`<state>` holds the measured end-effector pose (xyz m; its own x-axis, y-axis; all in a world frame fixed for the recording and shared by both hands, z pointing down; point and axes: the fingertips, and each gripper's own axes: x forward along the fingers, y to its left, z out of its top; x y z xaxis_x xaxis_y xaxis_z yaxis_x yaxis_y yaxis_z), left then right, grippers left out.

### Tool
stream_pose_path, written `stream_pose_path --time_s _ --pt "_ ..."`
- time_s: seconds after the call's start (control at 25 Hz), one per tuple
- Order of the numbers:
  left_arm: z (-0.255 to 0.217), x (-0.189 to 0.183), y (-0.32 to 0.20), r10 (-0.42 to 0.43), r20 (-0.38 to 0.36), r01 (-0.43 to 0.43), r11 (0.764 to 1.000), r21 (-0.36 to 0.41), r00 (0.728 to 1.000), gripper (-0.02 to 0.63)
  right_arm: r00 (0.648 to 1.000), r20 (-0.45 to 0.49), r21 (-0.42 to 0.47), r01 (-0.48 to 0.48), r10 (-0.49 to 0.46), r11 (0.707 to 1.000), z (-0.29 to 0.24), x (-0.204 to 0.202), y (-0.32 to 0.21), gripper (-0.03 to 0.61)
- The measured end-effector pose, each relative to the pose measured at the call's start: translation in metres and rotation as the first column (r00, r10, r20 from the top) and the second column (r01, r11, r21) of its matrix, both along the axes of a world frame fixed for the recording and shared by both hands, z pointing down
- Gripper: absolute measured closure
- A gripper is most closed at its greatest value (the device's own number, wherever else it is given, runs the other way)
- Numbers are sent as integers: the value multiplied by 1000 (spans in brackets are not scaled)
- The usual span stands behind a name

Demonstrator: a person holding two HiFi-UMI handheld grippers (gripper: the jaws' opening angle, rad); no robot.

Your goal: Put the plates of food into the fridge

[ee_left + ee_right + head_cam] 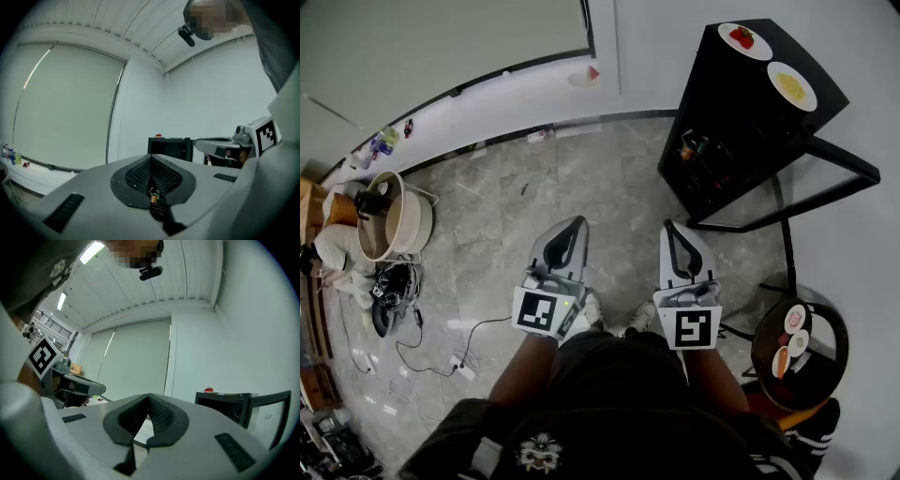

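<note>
Now standing well apart from the open fridge [729, 105], holding left gripper [578, 222] and right gripper [671, 226] shut and empty, likely needing to approach the plates of food [790, 86] atop it.

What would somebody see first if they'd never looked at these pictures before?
Probably the two white grippers near the middle, the left gripper and the right gripper, both shut and empty, held out over the grey floor. Next comes the black fridge at the upper right with its door open. On top of it sit a plate of red food and a plate of yellow food.
</note>
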<state>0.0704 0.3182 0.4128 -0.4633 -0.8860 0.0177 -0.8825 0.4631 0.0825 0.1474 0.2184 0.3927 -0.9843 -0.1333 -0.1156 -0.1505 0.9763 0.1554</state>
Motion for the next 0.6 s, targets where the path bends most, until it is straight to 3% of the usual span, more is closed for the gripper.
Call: stream_pose_path --time_s 0.32,0.6 --pt "19 -1 13 21 13 -20 997 -72 1000 592 1000 7 -21 -6 6 1000 2 -5 11 555" --pt "6 -18 22 53 48 -52 999 -9 997 592 1000 2 -37 -26 26 999 5 -19 25 555"
